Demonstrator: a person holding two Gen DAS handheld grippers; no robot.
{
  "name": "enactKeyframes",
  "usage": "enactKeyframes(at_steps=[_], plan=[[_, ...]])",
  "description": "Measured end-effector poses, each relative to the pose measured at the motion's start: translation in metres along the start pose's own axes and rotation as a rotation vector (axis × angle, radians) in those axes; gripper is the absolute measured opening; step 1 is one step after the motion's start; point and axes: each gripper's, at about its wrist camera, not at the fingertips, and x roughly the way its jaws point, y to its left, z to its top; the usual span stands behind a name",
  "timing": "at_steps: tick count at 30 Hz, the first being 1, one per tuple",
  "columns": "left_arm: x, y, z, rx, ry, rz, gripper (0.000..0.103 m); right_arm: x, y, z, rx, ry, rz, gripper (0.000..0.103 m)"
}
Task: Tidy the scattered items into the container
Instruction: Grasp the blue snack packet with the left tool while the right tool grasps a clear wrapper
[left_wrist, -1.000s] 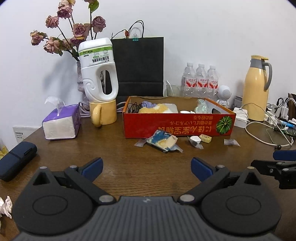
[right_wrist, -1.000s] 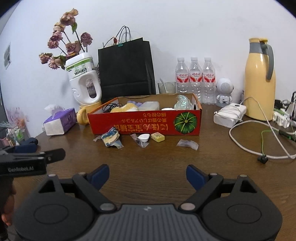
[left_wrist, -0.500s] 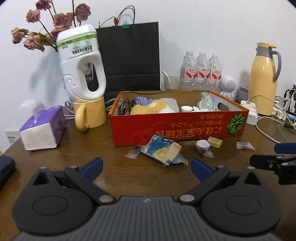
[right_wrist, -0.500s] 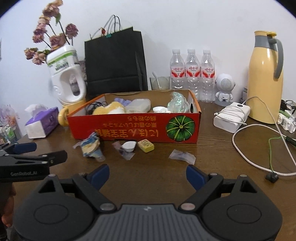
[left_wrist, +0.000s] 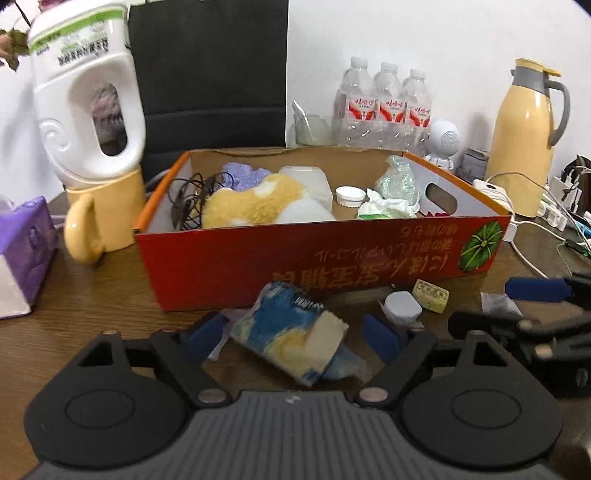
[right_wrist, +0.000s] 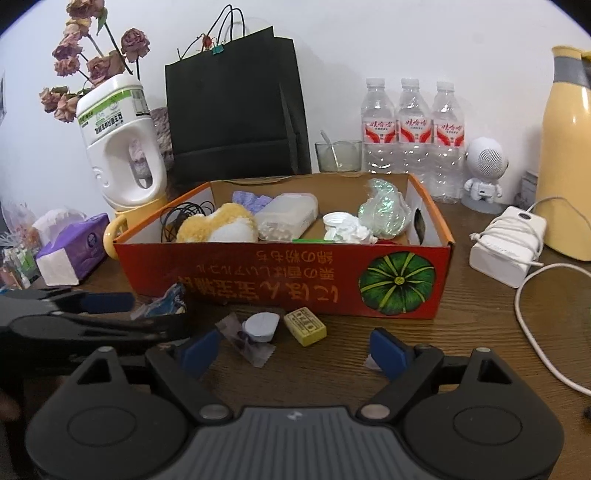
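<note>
Btwn closing left fingers (left_wrist: 201, 338): blue-yellow packet (left_wrist: 291, 341), untouched.

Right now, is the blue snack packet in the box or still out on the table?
Out. The blue packet lies on the table in front of the red box, between the left gripper's closing jaws, not yet pinched.

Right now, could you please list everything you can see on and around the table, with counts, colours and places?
Cardboard box: one, red, table centre, partly filled.
Snack packet: one, blue-yellow, before box, between left tongs' closing jaws.
Small cup: one, white, before box.
Small block: one, yellow, beside cup.
Water bottles: three, clear, behind box.
Paper bag: one, black, at wall.
Thermos: one, yellow, right.
Tissue box: one, purple, left.
Mug: one, yellow, under white jug.
Left tongs: blue pads.
Right tongs: open, empty.
</note>
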Motion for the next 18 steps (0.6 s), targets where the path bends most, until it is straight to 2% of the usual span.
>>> enactKeyframes(at_steps=[1,2,3,4,5,7,12,15,18], plan=[[0.003,0.0,0.001,-0.013,0.004,-0.005,0.065,0.002,0.0,-0.001,0.001,0.007,0.007,0.087],[0.004,0.001,0.002,-0.026,0.005,-0.008,0.056,0.004,0.0,-0.001,-0.001,0.014,0.012,0.086],[0.006,0.002,0.001,-0.036,0.012,-0.012,0.038,0.006,0.002,-0.003,-0.008,0.024,0.017,0.085],[0.006,0.004,0.001,-0.042,0.021,-0.021,0.029,0.008,0.004,-0.004,-0.016,0.03,0.021,0.084],[0.005,0.005,0.0,-0.046,0.024,-0.03,0.026,0.009,0.007,-0.005,-0.028,0.035,0.026,0.083],[-0.002,0.009,0.0,-0.057,0.021,-0.028,0.01,0.01,0.014,-0.006,-0.055,0.036,0.035,0.082],[-0.051,0.038,-0.001,-0.191,-0.045,-0.094,0.007,0.012,0.032,-0.005,-0.107,0.036,0.099,0.079],[-0.079,0.061,0.0,-0.258,-0.093,-0.038,0.007,0.022,0.045,-0.001,-0.124,0.058,0.153,0.079],[-0.092,0.085,-0.001,-0.282,-0.12,0.05,0.007,0.04,0.059,0.007,-0.109,0.096,0.263,0.077]])
